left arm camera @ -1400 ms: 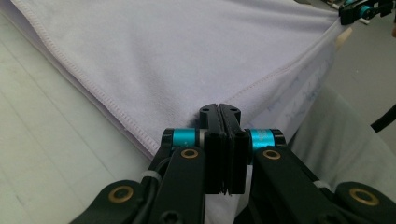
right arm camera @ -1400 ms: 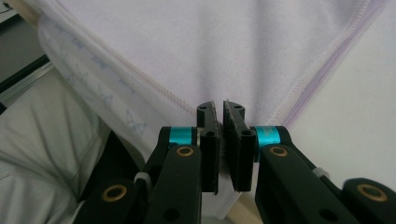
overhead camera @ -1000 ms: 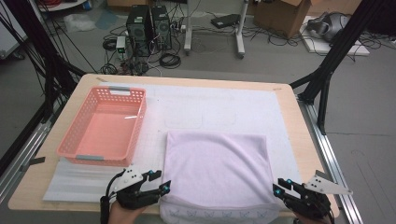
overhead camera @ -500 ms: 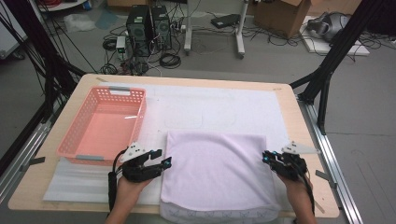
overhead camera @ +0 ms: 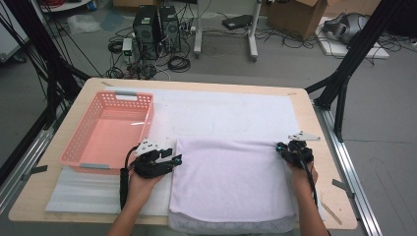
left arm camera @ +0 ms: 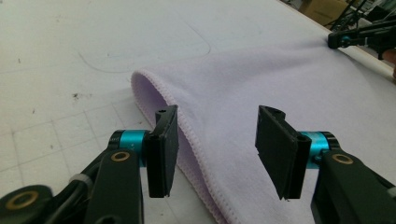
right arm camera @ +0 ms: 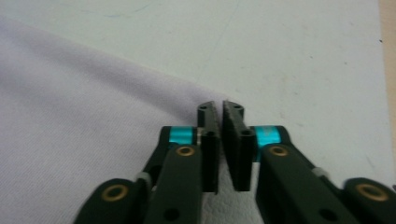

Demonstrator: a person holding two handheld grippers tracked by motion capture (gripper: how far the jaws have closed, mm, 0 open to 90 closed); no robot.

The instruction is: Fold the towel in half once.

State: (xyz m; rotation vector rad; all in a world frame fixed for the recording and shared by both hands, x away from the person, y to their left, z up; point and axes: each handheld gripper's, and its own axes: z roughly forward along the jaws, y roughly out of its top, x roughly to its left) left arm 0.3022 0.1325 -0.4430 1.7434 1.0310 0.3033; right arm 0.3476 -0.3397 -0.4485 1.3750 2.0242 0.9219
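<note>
- So there's a lilac towel (overhead camera: 231, 179) folded flat on the near half of the table (overhead camera: 314, 123), and its near edge hangs a bit past the table's front edge.
- It lies on a white mat (overhead camera: 221, 110) that covers most of the tabletop, and you can see faint outlines drawn on the mat past the towel's far edge.
- Left gripper (overhead camera: 173, 160) sits at the towel's far left corner. In the left gripper view (left arm camera: 212, 149) the jaws stand roughly halfway apart with the stitched left edge of the towel running between them, but the pads aren't pressing on anything, so no grip there.
- That same view shows the folded corner of the towel lifting off the mat a little, like a small open loop.
- Right gripper (overhead camera: 281, 147) is at the towel's far right corner. Its jaws have just been closing, and in the right gripper view (right arm camera: 220, 140) they're almost together with just a thin slit left. The towel corner comes right up to the jaw tips, but honestly I can't tell whether any cloth is actually pinched in there.
- Pink plastic basket (overhead camera: 86, 140) sits along the table's left edge, beside the left gripper and well apart from the towel. Looks like there's nothing in it.
- Both forearms come in from the front edge of the table.
</note>
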